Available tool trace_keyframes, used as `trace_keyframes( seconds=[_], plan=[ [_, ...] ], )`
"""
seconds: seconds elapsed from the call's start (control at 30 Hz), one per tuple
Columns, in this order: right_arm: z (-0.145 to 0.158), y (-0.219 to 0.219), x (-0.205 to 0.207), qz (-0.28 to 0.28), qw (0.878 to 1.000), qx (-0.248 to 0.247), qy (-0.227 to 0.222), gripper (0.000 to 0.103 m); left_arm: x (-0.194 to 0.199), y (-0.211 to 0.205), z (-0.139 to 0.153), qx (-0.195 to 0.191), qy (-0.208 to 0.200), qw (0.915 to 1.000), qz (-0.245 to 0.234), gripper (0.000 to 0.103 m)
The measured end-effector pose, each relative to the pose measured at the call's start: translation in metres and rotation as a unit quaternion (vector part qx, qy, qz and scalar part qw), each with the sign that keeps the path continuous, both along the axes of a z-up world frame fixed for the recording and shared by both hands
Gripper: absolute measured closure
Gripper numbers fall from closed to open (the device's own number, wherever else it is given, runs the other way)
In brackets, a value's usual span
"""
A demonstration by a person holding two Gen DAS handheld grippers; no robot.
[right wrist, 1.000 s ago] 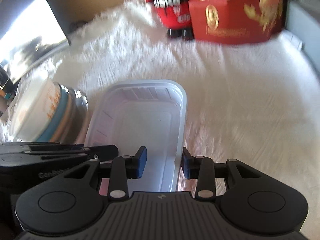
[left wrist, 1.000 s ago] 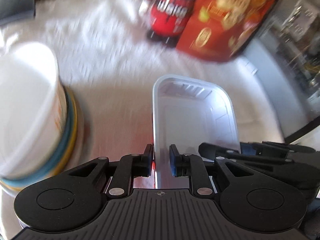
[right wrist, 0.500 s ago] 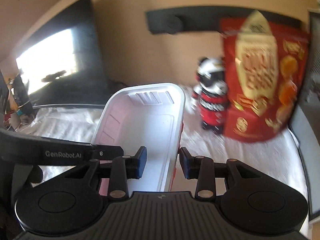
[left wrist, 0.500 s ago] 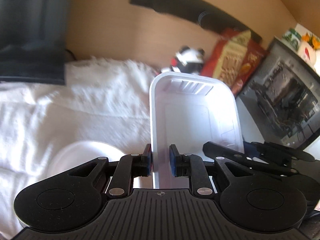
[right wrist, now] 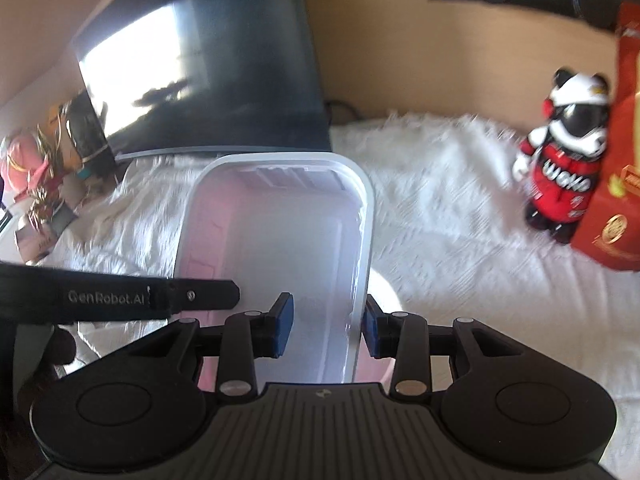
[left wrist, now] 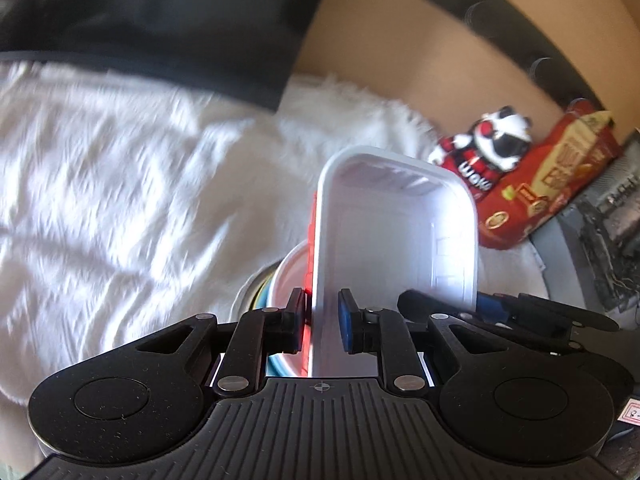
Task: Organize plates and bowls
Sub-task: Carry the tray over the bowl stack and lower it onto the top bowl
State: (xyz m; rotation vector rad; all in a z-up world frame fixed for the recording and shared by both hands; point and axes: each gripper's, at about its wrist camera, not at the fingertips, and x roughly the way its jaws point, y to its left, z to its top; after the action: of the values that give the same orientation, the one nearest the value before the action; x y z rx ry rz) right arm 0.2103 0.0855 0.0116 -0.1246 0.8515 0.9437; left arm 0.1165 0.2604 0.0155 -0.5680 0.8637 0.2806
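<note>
Both grippers are engaged on one white rectangular plastic tray (left wrist: 394, 240), which is held up over the table between them. By the left gripper (left wrist: 320, 322) the tray's left long wall is pinched, its blue-padded fingers (left wrist: 347, 322) brought nearly together with only the thin wall between them. The right gripper (right wrist: 327, 326) is set wider, and the tray's right long wall passes between its pads close to the outer one (whether it is actually squeezed cannot be told). The tray is seen to be empty; its corners are rounded, its rim is rolled, its far end wall is ribbed, and its smooth walls are translucent enough to take a pinkish tint.

Directly under the tray, a stack of round bowls (left wrist: 282, 280) is partly shown in the left view, a white one uppermost with coloured rims beneath. A shaggy white cloth (right wrist: 440, 208) is spread over the table. At the far right, a glossy panda figurine (right wrist: 566, 168) in red is stood beside a red printed snack bag (left wrist: 556, 184). A dark monitor (right wrist: 208, 64) is seen behind.
</note>
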Motion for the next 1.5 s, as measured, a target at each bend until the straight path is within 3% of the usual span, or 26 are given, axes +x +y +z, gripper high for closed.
trace_keyframes(
  seconds=[0.3, 0.43, 0.67, 0.93, 1.23, 1.5],
  plan=[
    [-0.025, 0.010, 0.005, -0.001, 0.999, -0.019, 0.035, 0.066, -0.004, 0.014, -0.016, -0.044, 0.007, 0.9990, 0.004, 0.084],
    [-0.028, 0.009, 0.010, -0.008, 0.999, -0.022, 0.039, 0.066, -0.002, 0.019, -0.017, -0.039, 0.019, 0.9990, 0.007, 0.084],
    [-0.017, 0.003, 0.014, -0.018, 0.999, -0.020, 0.021, 0.066, 0.006, 0.023, -0.003, -0.057, -0.016, 0.9982, -0.007, 0.084],
    [-0.019, 0.001, 0.011, -0.022, 0.999, -0.031, 0.020, 0.066, 0.009, 0.023, -0.014, -0.069, -0.007, 0.9975, -0.014, 0.084],
    [-0.020, -0.003, 0.014, -0.035, 0.998, -0.037, 0.020, 0.066, 0.008, 0.017, -0.012, -0.037, 0.004, 0.9991, -0.021, 0.084],
    [-0.027, -0.013, 0.017, -0.035, 0.997, -0.015, 0.064, 0.066, 0.002, 0.027, -0.008, -0.075, -0.010, 0.9967, -0.029, 0.084]
  ],
)
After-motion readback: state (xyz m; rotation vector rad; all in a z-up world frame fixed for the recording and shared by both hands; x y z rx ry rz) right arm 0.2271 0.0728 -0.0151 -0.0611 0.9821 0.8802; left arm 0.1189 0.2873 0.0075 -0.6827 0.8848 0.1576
